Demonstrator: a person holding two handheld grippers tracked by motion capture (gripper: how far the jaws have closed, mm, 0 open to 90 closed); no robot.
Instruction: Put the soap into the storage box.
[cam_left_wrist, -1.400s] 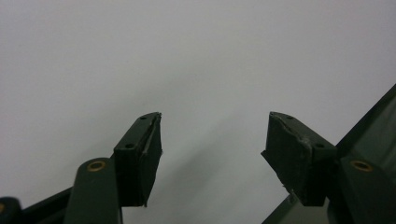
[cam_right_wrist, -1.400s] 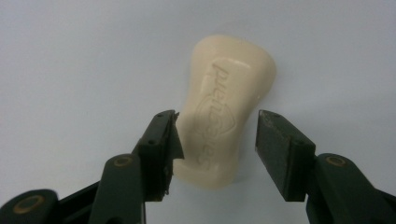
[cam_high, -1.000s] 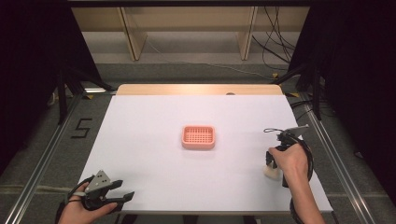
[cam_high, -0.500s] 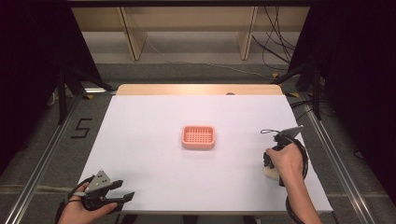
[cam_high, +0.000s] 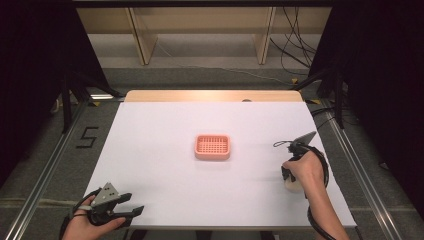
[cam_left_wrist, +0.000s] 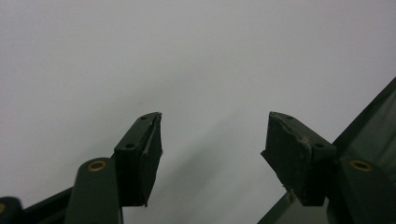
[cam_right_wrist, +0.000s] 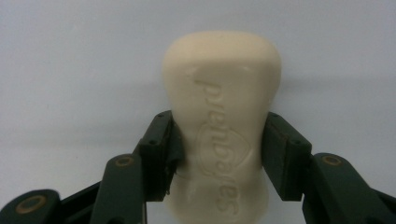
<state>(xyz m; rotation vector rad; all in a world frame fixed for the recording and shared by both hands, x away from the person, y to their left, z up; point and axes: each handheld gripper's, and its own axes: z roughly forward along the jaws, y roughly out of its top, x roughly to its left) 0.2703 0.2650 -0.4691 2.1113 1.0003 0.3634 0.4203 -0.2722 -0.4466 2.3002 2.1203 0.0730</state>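
Soap (cam_right_wrist: 223, 126) | clamped in your right hand-held gripper (cam_right_wrist: 219, 154), long axis along jaws | dish (cam_high: 212, 147) lies up-left of it | left hand-held gripper (cam_left_wrist: 212, 154) open, empty, farther from dish

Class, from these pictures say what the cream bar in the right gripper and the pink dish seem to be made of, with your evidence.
Cream bar: probably soap, with a matte, waxy look, rounded edges and letters pressed into its face. Pink dish: likely moulded plastic, evenly coloured with a grid-patterned floor; its finish is too small to judge.
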